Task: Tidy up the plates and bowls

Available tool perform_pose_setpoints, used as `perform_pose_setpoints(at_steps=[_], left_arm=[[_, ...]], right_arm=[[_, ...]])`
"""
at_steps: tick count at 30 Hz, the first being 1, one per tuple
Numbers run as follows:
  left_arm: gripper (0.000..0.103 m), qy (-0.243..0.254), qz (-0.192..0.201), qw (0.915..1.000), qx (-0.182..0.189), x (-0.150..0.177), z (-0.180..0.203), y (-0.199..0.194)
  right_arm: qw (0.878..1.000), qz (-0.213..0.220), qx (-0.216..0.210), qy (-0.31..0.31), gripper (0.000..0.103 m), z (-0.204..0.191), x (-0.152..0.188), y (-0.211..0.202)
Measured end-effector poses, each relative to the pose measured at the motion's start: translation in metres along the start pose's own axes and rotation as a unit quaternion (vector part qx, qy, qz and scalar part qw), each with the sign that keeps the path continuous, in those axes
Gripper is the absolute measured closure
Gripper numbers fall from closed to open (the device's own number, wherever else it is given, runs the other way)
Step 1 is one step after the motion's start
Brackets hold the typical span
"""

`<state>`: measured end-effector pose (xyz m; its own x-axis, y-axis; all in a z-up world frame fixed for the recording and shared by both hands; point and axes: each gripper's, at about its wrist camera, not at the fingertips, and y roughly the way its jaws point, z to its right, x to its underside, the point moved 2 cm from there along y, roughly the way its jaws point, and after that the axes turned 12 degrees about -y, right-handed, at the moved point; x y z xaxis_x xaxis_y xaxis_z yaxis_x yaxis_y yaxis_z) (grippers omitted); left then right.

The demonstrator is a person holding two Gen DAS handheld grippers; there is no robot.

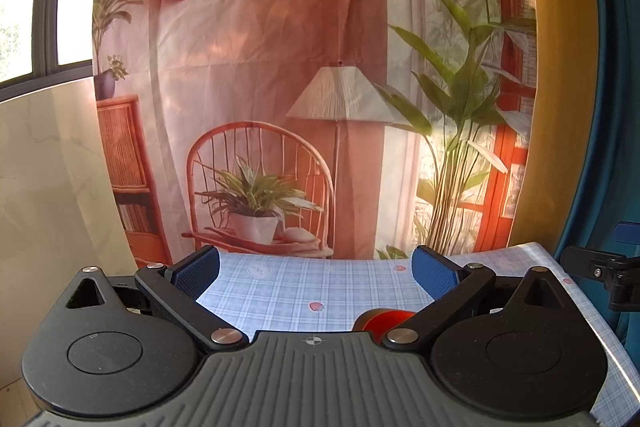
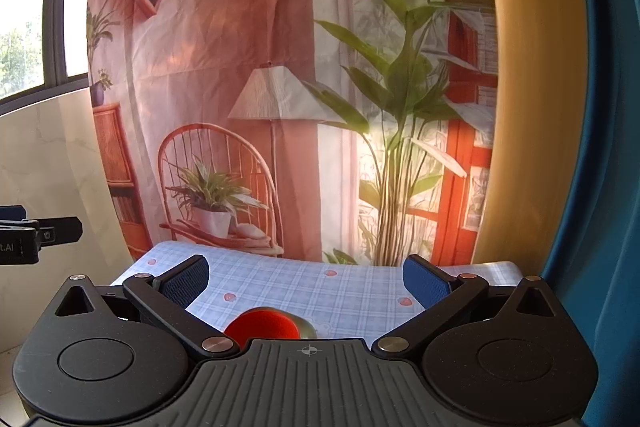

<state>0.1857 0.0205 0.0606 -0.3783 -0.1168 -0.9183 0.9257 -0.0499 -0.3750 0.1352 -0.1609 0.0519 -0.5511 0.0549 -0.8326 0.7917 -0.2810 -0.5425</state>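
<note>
Right wrist view: both grippers are held spread and empty above a checked tablecloth, with a red bowl low between them.

The right gripper (image 2: 306, 283) and left gripper (image 1: 316, 273) are seen with jaws wide apart and nothing held. The red bowl (image 2: 262, 325) is set on the tablecloth (image 2: 320, 287), just ahead of the right gripper's body and partly hidden by it; a duller rim is glimpsed beside it, not identifiable. The bowl is judged rigid, light, smooth and possibly slippery, so its rim would best be pinched. A printed backdrop (image 2: 240, 67) is hung behind the table, with a window (image 2: 24, 27) to the left.
</note>
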Motion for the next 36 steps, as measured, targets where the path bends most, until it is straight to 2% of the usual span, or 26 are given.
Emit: perform_pose_setpoints(at_steps=[10,14,36], left_arm=[[0.000,0.000,0.003,1.0000,0.005,0.005,0.007,-0.009],[0.000,-0.006,-0.002,0.9999,0.014,0.005,0.004,-0.007],[0.000,-0.002,-0.017,0.9998,0.012,0.008,0.005,0.001]], right_arm=[[1.000,0.017,0.007,0.005,0.000,0.002,-0.006,-0.016],[1.000,0.016,0.010,0.008,0.000,0.004,-0.005,-0.014],[1.000,-0.003,0.012,0.021,0.000,0.007,0.001,0.000]])
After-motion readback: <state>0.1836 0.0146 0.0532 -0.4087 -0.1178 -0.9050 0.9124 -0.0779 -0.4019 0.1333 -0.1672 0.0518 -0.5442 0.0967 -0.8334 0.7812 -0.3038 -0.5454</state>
